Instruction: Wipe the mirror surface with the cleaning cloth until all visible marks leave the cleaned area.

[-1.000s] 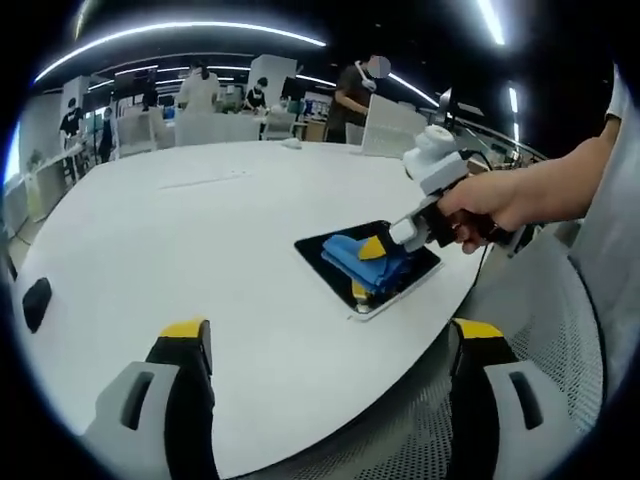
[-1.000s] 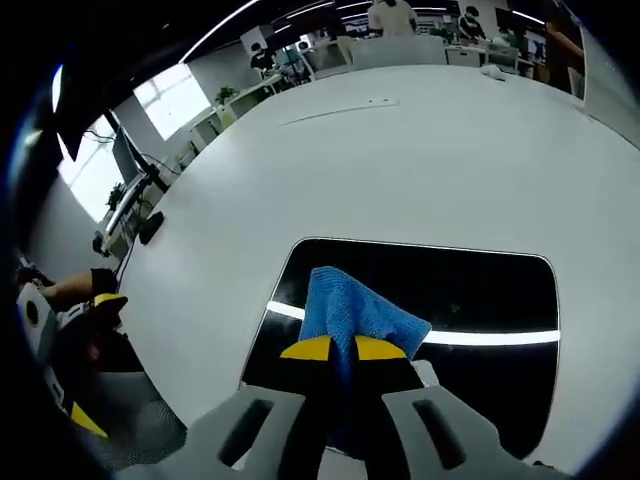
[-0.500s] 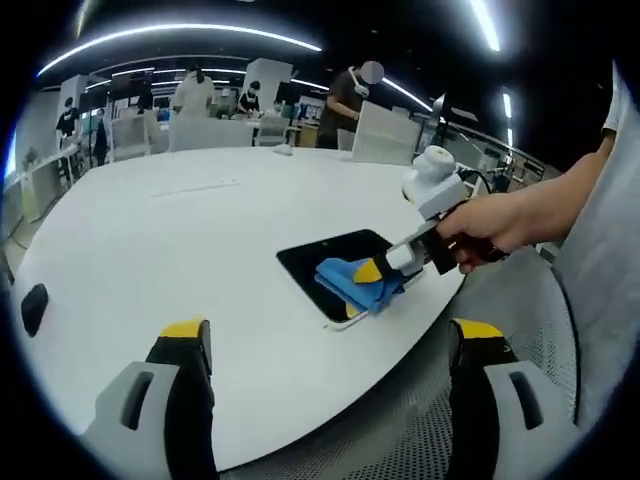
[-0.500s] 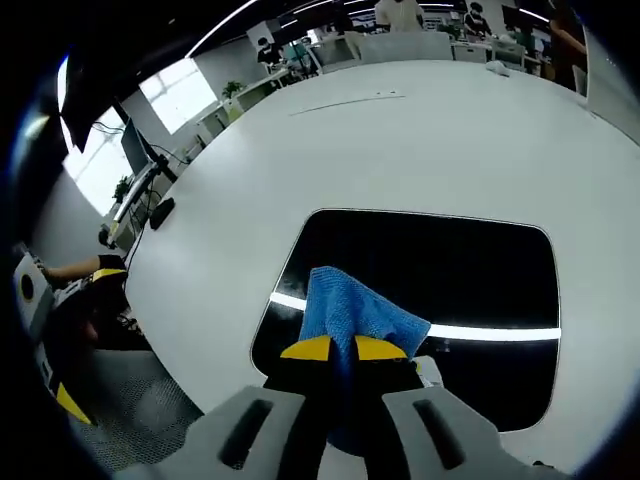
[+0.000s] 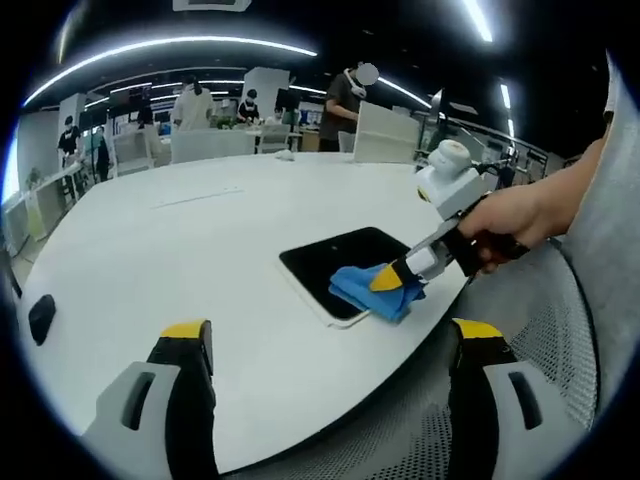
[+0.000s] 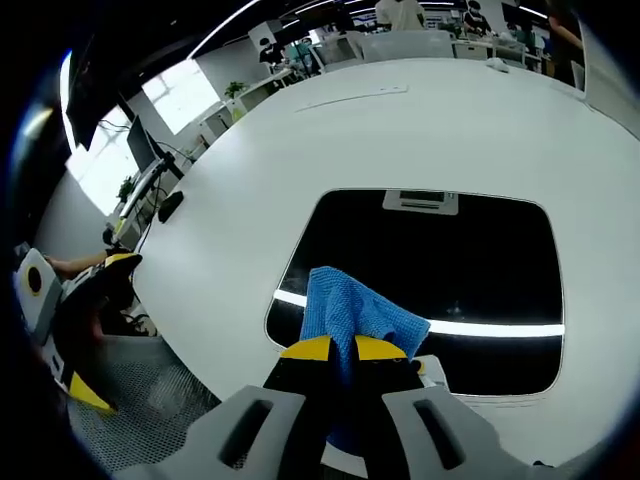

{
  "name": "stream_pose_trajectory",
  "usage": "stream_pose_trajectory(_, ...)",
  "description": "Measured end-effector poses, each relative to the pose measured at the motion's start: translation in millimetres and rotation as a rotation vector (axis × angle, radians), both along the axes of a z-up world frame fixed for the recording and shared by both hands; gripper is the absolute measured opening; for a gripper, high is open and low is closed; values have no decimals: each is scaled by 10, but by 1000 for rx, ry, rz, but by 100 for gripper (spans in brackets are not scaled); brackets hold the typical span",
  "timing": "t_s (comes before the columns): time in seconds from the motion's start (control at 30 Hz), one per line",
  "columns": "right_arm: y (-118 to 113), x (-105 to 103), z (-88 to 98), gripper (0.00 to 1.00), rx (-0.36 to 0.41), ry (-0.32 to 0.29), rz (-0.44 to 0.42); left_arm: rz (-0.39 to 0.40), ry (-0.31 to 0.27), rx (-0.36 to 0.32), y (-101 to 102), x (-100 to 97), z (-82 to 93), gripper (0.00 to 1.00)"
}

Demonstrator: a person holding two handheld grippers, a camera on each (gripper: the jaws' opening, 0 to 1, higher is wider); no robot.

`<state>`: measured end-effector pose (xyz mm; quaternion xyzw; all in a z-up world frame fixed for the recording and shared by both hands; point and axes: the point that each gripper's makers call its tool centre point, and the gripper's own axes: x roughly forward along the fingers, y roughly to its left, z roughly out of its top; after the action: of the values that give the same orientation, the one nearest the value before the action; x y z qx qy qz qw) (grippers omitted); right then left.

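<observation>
My right gripper [image 6: 336, 349] has its yellow-tipped jaws clamped on the soft blue microfibre cleaning cloth [image 6: 352, 312], pressing it onto the near edge of the dark rectangular mirror [image 6: 470, 270] lying flat on the round white table [image 6: 420, 130]. My left gripper [image 5: 330, 345] hangs with jaws apart, holding nothing, off the table's edge. The cloth looks limp and light, so pinching its bunched fold seems right; the glass looks slick and fragile, wanting gentle pressure.

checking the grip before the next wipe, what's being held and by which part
The right tongs pinch the blue cloth by its bunched near end, over the mirror. The left tongs are open, holding nothing.
</observation>
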<state>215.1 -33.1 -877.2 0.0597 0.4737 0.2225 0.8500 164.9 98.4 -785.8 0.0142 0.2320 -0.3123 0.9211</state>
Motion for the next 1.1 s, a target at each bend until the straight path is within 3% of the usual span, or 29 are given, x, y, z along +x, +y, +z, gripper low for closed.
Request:
stream_pose_trajectory(0.33,13,-140,-9,1,8,42,23,9,-7,5,31,20,-16,98)
stream_pose_trajectory(1.1,-133,-136,-9,1,24,51,13,8,3,26,73,30,-96,97)
